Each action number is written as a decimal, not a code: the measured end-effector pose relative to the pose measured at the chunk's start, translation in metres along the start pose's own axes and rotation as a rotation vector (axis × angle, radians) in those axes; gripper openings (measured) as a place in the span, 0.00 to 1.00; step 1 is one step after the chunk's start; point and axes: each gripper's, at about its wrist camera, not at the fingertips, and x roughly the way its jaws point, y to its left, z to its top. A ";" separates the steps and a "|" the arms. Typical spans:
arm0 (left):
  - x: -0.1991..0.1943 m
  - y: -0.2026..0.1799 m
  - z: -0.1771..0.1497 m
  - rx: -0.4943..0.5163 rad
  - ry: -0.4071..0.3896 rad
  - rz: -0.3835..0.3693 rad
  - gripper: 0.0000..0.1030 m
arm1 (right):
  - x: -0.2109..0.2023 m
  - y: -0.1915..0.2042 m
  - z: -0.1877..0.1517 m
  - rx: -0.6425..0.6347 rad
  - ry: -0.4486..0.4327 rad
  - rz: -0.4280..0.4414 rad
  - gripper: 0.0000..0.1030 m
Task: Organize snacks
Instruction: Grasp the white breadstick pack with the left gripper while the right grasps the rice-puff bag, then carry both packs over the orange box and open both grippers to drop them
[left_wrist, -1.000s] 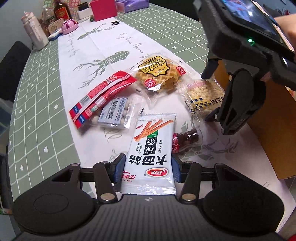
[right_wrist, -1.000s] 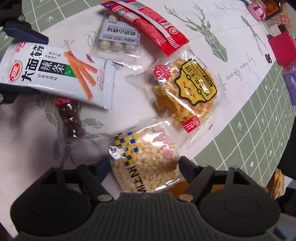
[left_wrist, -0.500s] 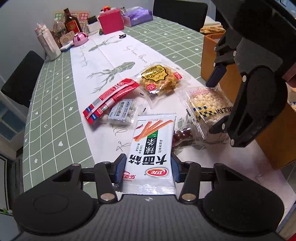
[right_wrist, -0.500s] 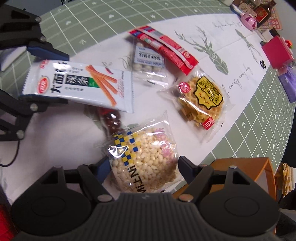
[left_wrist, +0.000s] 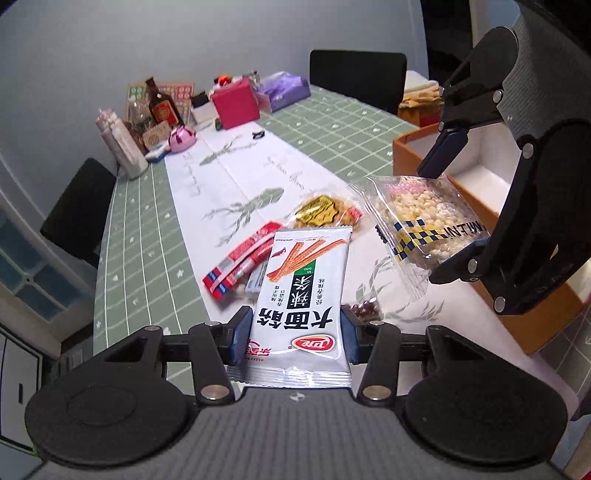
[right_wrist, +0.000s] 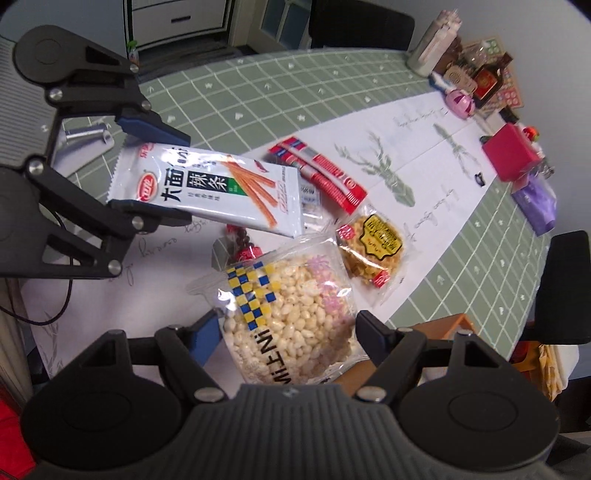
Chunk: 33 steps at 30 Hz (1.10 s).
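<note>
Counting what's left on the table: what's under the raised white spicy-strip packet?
Below the white packet show part of a clear bag of pale balls and a small bag of dark red candies. The packet hides most of both.

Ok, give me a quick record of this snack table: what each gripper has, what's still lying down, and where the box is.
left gripper: shut on the white spicy-strip packet, lifted off the table
right gripper: shut on the puffed rice bag, also lifted
still on the table runner: red sausage pack, waffle pack, small bag of dark red candies, a clear pack partly hidden under the packet
orange box: open, beside the right gripper, white inside
</note>
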 end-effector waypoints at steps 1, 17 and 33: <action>-0.003 -0.003 0.003 0.008 -0.009 -0.002 0.54 | -0.006 -0.001 -0.003 -0.001 -0.006 -0.007 0.73; -0.032 -0.074 0.063 0.172 -0.155 -0.087 0.54 | -0.054 -0.038 -0.081 0.083 0.025 -0.141 0.73; 0.029 -0.139 0.103 0.300 -0.098 -0.153 0.54 | -0.017 -0.091 -0.156 0.221 0.086 -0.195 0.73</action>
